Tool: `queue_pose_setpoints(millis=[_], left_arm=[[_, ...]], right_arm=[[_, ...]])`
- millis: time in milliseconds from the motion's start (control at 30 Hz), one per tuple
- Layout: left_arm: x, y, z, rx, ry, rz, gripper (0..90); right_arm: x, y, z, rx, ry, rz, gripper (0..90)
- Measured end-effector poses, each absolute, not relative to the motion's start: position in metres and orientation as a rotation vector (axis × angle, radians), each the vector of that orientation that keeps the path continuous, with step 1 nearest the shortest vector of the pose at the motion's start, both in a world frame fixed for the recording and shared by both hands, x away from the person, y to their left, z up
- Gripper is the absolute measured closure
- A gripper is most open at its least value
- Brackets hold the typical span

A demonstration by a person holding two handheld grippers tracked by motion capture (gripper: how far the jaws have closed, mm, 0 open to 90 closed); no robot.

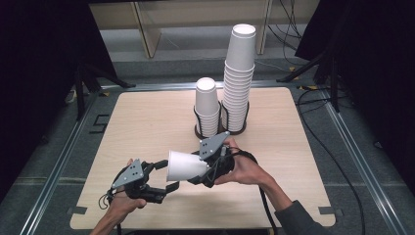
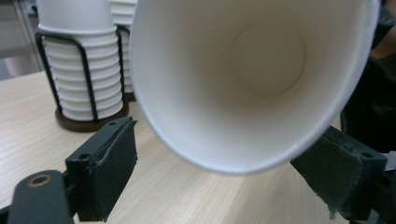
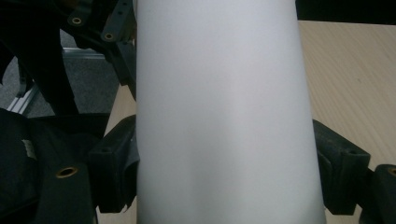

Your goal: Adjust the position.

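High view: right claw (image 1: pixel 198 171) grips an empty paper cup (image 1: pixel 183 165) sideways; left claw (image 1: pixel 164 176) open around its rim.

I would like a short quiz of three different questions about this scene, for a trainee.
1. True or false: the paper cup lies sideways between the right gripper jaws.
2. Which stack is taller: A, the left cup stack, or B, the right cup stack?
3. Toward which gripper does the held cup's open mouth face?

Key:
1. True.
2. B.
3. The left gripper; its view looks into the cup.
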State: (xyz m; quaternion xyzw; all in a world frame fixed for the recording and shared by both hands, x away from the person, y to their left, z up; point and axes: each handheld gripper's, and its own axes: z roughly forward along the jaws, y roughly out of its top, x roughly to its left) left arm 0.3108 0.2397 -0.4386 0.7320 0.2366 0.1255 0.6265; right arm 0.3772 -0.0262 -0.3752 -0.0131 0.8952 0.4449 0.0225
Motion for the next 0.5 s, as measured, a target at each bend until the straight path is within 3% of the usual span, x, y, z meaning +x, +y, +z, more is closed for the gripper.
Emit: queue_pose_setpoints(millis=[500], left_arm=[[0.3109,0.2377,-0.4368,1.631,0.526,0.229,4.6]], right_arm=[[0.3744,-0.0185,-0.3845,-0.068,2.817,1.444,23.3]])
